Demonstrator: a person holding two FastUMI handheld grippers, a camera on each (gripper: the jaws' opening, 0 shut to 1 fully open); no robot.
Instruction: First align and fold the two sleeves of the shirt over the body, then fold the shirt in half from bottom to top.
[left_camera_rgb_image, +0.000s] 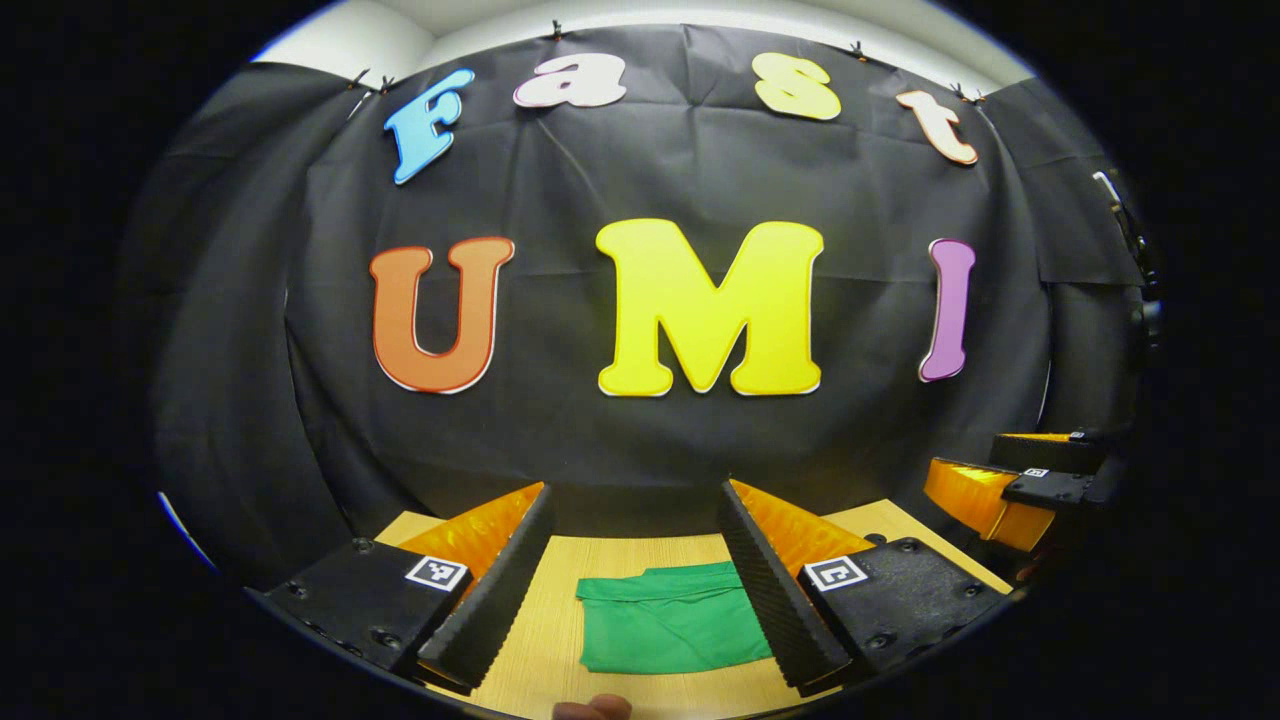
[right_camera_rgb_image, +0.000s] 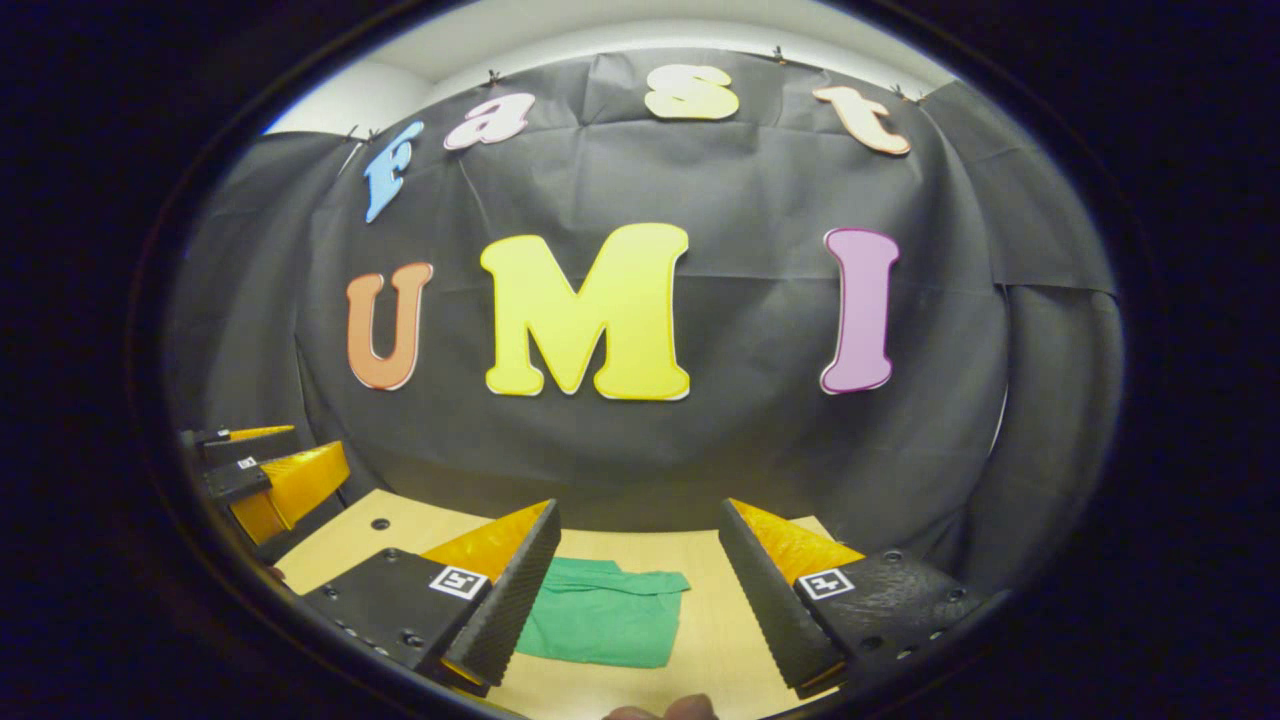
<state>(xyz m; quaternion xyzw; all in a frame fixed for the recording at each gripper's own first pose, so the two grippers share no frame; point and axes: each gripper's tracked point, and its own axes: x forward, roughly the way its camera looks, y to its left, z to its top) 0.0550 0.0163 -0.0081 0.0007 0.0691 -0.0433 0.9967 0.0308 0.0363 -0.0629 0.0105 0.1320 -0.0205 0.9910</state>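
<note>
Shirt (left_camera_rgb_image: 672, 618) lies already folded into a compact rectangle on the wooden surface (left_camera_rgb_image: 620, 555), so both grippers' fingers (left_camera_rgb_image: 500, 590), wide apart and holding nothing, should only check the edges.

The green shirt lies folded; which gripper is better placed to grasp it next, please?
Probably the left gripper: the green shirt lies more centred between its open fingers than between those of the right gripper.
</note>
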